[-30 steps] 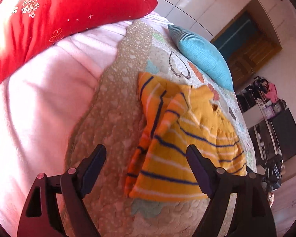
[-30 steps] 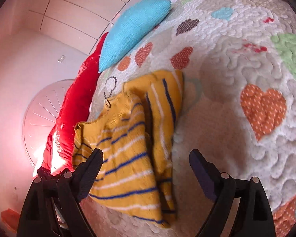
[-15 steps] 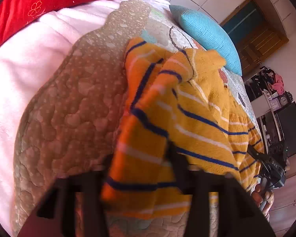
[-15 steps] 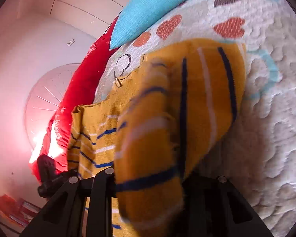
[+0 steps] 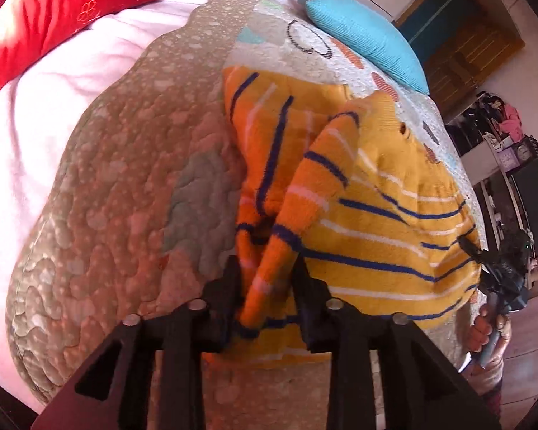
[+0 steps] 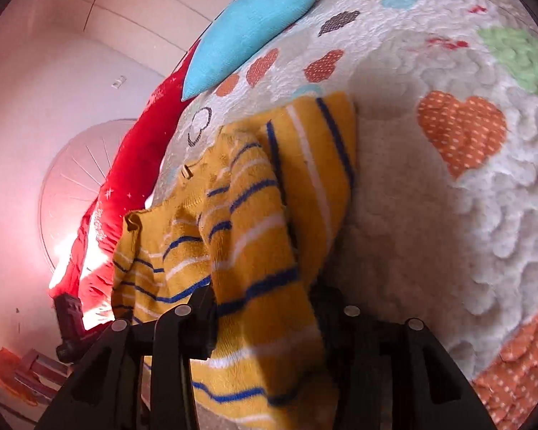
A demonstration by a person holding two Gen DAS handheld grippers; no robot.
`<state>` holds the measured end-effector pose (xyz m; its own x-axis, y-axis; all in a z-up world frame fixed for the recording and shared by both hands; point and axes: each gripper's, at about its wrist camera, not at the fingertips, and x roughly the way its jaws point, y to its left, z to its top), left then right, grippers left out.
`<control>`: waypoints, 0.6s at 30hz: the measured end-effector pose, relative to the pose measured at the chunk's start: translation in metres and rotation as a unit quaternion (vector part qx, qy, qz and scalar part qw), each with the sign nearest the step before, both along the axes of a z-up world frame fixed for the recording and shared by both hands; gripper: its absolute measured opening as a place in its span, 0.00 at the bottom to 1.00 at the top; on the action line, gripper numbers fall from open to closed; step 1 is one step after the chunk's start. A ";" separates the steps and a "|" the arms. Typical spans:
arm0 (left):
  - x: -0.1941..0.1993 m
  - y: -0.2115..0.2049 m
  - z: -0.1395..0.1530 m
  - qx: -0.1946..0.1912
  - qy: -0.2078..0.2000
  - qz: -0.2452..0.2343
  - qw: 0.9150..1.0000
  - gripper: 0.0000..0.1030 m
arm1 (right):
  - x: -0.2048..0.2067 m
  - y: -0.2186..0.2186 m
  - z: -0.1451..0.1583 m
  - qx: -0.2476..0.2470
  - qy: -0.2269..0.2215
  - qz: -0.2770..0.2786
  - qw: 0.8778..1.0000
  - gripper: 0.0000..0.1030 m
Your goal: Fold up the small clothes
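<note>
From the left wrist, the yellow striped sweater point(image 5: 376, 222) lies on the heart-patterned quilt point(image 5: 125, 186), on the near side of the turquoise pillow point(image 5: 362, 36), which rests further up the bed. The left gripper point(image 5: 265, 286) stands narrow, a bunched fold of the sweater's near edge between its jaws; they have just been opening a little, and whether the pads press the cloth I cannot tell. The right wrist view shows the sweater point(image 6: 233, 251) below the pillow point(image 6: 247, 32), and the right gripper point(image 6: 265, 308), about half open and just been widening, with the striped hem draped between its jaws. I judge a fold of the bottom edge toward the pillow is under way; next, both grippers need a firm, even hold.
</note>
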<state>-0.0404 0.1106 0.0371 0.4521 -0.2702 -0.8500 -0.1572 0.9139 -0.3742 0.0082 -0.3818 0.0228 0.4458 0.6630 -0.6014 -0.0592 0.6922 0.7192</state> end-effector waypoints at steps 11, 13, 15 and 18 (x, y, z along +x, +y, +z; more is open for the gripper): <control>-0.046 -0.008 -0.012 0.104 -0.105 0.031 0.989 0.64 | -0.030 0.095 0.112 -0.142 -0.142 0.065 0.978 0.53; -0.055 -0.014 -0.018 0.126 -0.140 0.032 0.982 0.70 | -0.021 0.147 0.107 -0.154 -0.142 0.111 0.972 0.40; -0.065 -0.018 -0.024 0.147 -0.171 0.034 0.974 0.71 | -0.011 0.193 0.095 -0.167 -0.133 0.149 0.966 0.34; -0.066 -0.014 -0.023 0.129 -0.182 0.033 0.974 0.72 | 0.013 0.259 0.071 -0.202 -0.118 0.194 0.953 0.34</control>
<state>-0.1065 0.0962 0.0140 0.7450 -0.0298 -0.6664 -0.1185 0.9772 -0.1762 0.0216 -0.1226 0.0939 0.3686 0.5412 -0.7558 -0.4939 0.8028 0.3340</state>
